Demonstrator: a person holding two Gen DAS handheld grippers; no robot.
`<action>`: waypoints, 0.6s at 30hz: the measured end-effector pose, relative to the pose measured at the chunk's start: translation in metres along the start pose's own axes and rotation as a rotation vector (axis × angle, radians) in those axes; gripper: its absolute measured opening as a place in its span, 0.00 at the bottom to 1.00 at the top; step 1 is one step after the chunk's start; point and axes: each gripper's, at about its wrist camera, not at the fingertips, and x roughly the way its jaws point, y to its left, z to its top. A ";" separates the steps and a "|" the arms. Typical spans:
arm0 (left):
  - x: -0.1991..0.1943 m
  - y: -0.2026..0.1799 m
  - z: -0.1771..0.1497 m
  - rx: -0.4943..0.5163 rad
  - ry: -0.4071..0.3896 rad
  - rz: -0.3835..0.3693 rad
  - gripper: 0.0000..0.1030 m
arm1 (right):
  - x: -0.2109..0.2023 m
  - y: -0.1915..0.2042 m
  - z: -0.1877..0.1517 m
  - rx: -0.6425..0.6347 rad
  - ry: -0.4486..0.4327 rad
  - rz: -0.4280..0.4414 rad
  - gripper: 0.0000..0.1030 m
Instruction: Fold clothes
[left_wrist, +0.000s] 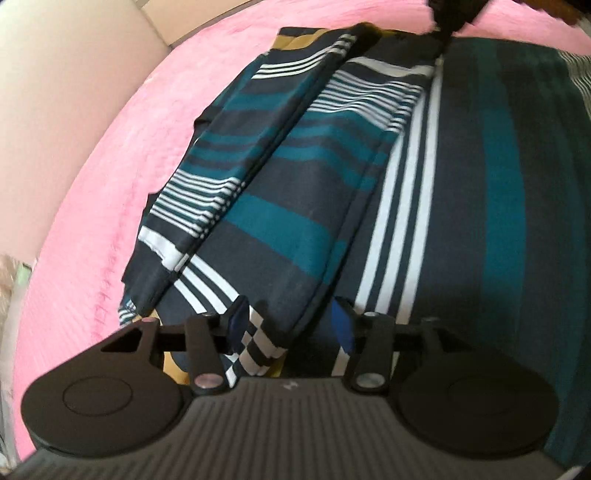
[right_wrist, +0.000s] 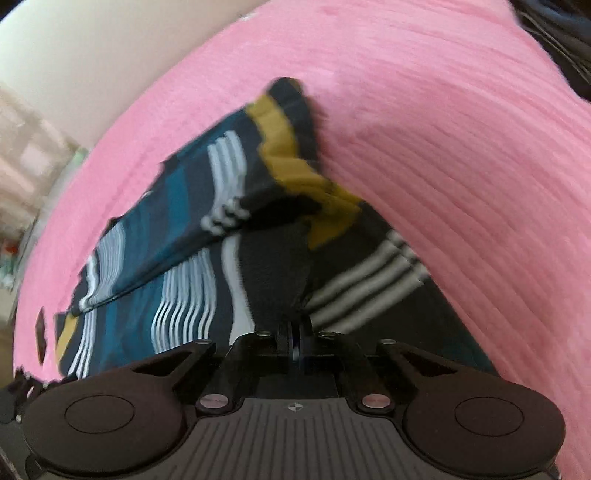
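A striped garment (left_wrist: 280, 192), navy w/ teal, white and mustard bands, is lying on a pink ribbed blanket (left_wrist: 110, 155), already doubled over into several long layers.

Left gripper (left_wrist: 291, 325) is pointing down at the near end of the fold, its two fingers spread partway. A folded corner of cloth is sitting in the gap betw. them, but the pads are not pressing on it, so it looks let go, not held.

Right gripper (right_wrist: 294, 332) is at the far end of the same garment (right_wrist: 207, 221), by the mustard band. Its fingers are pressed together, and dark cloth is bunching up right at the tips, so it appears to be pinching a fold of the fabric. The view is blurred, so the exact layer is unclear.

Judgement: the work is sitting mid-fold, approx. halfway. One end is being gripped while the other is lying free. The next move probably calls for the left fingers to close on a matching corner, so both ends are lifting level, then carrying the cloth over w/o dragging the lower layers askew.

Count: 1 garment being folded, 2 grippers, 1 pink blanket (right_wrist: 461, 166). More dark fabric is showing at the top right corner of the right wrist view; too blurred to identify.
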 end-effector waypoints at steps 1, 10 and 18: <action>0.002 0.001 0.001 -0.005 0.002 0.004 0.43 | -0.001 0.000 -0.001 0.001 0.003 -0.002 0.00; 0.001 0.001 -0.007 0.073 0.032 0.033 0.09 | -0.007 0.001 0.004 -0.040 -0.013 -0.007 0.01; -0.021 0.000 -0.013 0.086 0.029 0.043 0.05 | -0.015 0.008 0.006 -0.072 -0.006 -0.008 0.01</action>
